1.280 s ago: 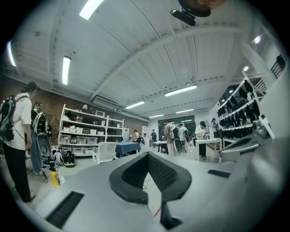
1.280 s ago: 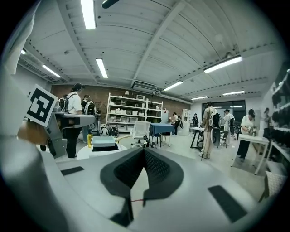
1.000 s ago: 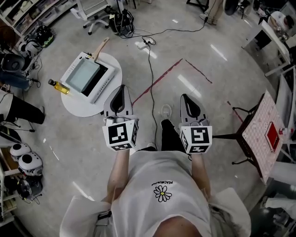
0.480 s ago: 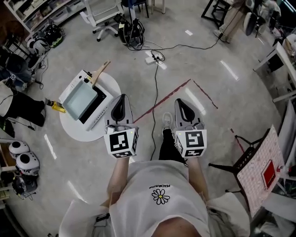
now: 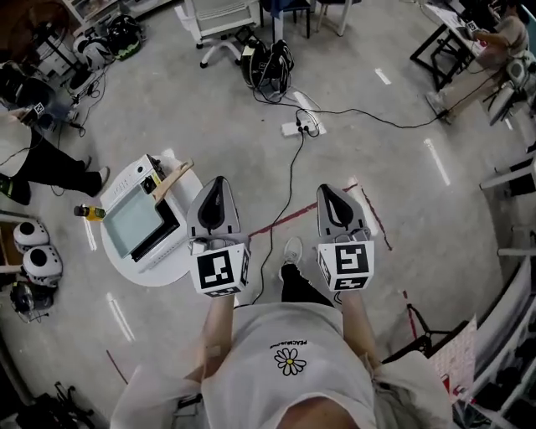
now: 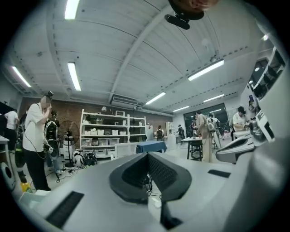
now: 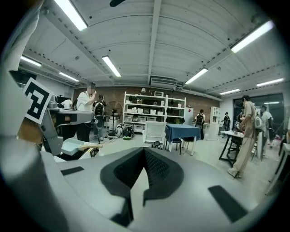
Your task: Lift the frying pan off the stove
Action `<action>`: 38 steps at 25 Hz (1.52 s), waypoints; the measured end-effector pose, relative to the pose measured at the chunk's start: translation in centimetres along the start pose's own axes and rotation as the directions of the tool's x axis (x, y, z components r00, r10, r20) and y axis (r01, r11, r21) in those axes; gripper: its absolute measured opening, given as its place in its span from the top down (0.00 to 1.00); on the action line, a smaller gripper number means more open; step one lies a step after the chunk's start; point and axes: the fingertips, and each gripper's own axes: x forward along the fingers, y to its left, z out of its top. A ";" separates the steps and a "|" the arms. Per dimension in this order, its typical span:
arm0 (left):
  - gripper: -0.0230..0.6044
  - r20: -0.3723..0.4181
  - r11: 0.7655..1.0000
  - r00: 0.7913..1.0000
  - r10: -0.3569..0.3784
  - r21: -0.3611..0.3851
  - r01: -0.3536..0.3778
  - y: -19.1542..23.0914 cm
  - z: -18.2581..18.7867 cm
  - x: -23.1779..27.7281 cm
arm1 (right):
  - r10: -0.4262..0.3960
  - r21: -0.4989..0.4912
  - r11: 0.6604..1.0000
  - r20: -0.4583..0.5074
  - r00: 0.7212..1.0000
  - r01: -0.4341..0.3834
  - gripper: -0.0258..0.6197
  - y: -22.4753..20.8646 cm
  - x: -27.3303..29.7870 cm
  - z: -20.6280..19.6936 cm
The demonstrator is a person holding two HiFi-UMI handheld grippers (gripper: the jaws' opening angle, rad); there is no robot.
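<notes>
A square grey frying pan (image 5: 132, 221) with a wooden handle (image 5: 172, 179) sits on a white portable stove (image 5: 164, 237) on a small round white table (image 5: 126, 270), left of me on the floor. My left gripper (image 5: 217, 188) is held level just right of the table, shut and empty. My right gripper (image 5: 330, 195) hangs over bare floor, also shut and empty. In the right gripper view the pan (image 7: 72, 146) and its handle (image 7: 89, 146) show at the left, beyond the left gripper (image 7: 61, 118).
A yellow bottle (image 5: 90, 213) stands at the table's left edge. Cables and a power strip (image 5: 303, 126) lie on the floor ahead, with a red tape line (image 5: 289, 216) between the grippers. A person (image 5: 46, 167) stands at the far left, near helmets (image 5: 38, 262). A chair (image 5: 219, 18) is further ahead.
The whole view has swung: the round table with the stove and pan slid down and left beside my left gripper, and the patterned table at the right left the view. Both grippers stayed shut.
</notes>
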 end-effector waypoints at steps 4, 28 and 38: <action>0.96 -0.014 0.997 0.996 0.083 -0.009 -0.083 -0.1 0.2 3.3 | 0.084 -0.023 0.996 0.004 0.996 -0.084 0.96 -2.5 4.4 0.9; 0.96 0.034 0.884 0.884 0.466 -0.001 -0.467 15.6 3.6 5.2 | 0.437 -0.137 0.897 0.119 0.892 -0.421 0.96 7.4 19.8 10.8; 0.96 0.009 0.772 0.772 0.636 0.009 -0.636 22.2 2.5 0.4 | 0.614 -0.174 0.787 0.147 0.775 -0.591 0.96 16.0 22.8 12.2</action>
